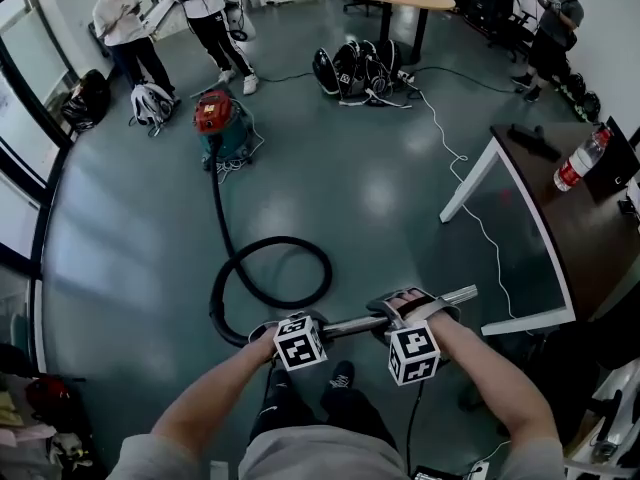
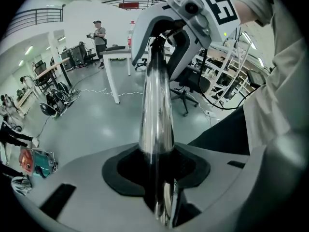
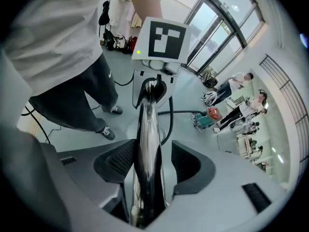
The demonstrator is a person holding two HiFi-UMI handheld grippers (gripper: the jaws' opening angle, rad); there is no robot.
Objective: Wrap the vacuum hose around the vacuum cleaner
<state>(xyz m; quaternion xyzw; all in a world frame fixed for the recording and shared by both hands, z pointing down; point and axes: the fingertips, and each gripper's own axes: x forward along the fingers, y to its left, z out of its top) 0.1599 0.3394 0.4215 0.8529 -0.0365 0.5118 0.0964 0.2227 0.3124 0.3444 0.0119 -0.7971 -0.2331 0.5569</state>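
Well away from the vacuum cleaner point(image 1: 222, 120), the left gripper point(image 2: 157, 164) has its fingers clenched on the pipe point(image 1: 350, 324) and the right gripper point(image 3: 147, 161) has its fingers slack around it, probably to haul in the hose point(image 1: 280, 240).

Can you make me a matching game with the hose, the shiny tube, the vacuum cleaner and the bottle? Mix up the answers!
Things:
1. hose
2. metal tube
3. vacuum cleaner
4. bottle

Clues:
A. on the brown table
B. shiny silver
C. black, looped on the floor
D. teal body with a red lid

Pairs: 1-C, 2-B, 3-D, 4-A
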